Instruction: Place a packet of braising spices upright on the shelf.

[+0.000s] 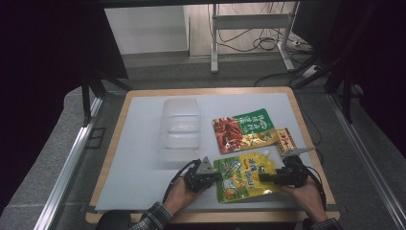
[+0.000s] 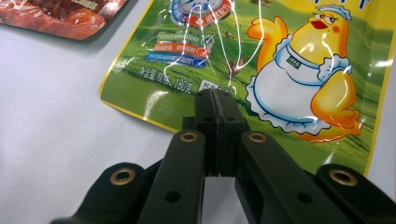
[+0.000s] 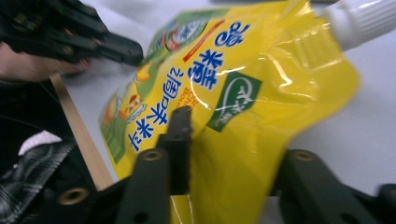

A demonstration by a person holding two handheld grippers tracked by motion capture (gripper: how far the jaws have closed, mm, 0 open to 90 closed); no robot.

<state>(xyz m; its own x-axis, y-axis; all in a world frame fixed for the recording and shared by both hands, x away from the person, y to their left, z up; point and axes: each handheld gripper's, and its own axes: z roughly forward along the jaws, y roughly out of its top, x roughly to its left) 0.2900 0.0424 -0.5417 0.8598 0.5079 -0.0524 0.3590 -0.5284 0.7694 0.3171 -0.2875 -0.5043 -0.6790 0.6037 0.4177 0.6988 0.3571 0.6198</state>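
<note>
A yellow and green spouted pouch (image 1: 244, 177) with a cartoon chicken lies near the table's front edge, between my two grippers. My left gripper (image 1: 218, 176) is shut, jaws pressed together, tips over the pouch's (image 2: 299, 93) green bottom edge (image 2: 217, 100); whether they pinch the foil I cannot tell. My right gripper (image 1: 262, 177) has the pouch's (image 3: 243, 93) yellow top end between its jaws (image 3: 229, 140), beside the white cap (image 3: 359, 21). Its left jaw presses the foil and the other tip is hidden behind it. The left gripper (image 3: 135, 51) meets the pouch's far edge.
A clear plastic container (image 1: 181, 125) stands mid-table behind the left hand. A red and green snack pouch (image 1: 244, 129) and a small red packet (image 1: 286, 140) lie behind the yellow pouch. A white mat (image 1: 139, 143) covers the wooden table, whose front edge (image 3: 79, 130) is close.
</note>
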